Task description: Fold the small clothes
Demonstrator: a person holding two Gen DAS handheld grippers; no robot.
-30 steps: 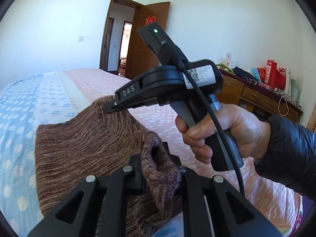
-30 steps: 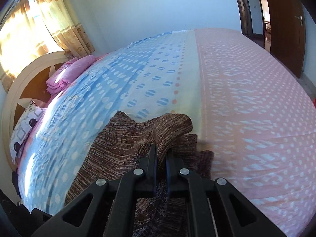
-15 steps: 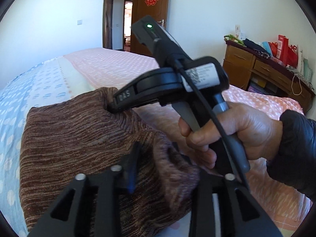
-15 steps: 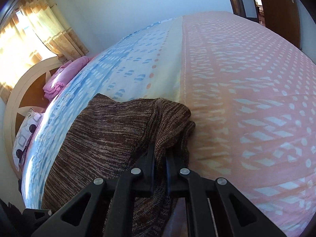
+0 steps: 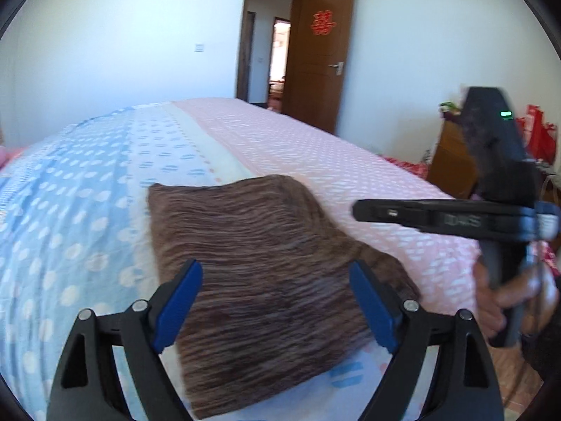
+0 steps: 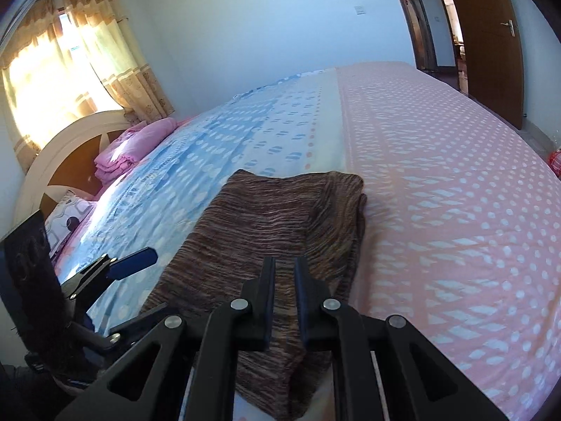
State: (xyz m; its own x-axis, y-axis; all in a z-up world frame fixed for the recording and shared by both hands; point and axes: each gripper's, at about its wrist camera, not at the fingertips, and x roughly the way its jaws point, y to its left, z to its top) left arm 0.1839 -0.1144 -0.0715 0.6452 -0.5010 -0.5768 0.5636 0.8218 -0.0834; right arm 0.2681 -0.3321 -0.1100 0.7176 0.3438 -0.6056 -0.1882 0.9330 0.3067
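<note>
Sunlit and plain-walled, the bedroom is mostly bed point(image 5: 315, 147), its cover blue with white dots on one half and pink on the other. Seen from the left wrist, the left gripper point(image 5: 277, 301) hangs with its blue-padded fingers spread wide and nothing between them, just above the brown knitted garment point(image 5: 259, 263), which lies folded into a rough rectangle across the seam of the two colours, close to the near edge of the bed. Off to the side the right gripper point(image 5: 361, 209) shows in profile, level and blurred, clear of the cloth on the pink half. From the right wrist, that gripper point(image 6: 284, 273) has its fingers drawn nearly together with only a thin slit between them; they appear to pinch nothing, though the knit lies directly beneath. The garment's far right corner point(image 6: 354, 189) looks thick and doubled, with an under-layer peeping out along the right side. To finish this fold well, I judge the layers want squaring: press the top panel flat and tuck that stray edge under before making any further fold.
</note>
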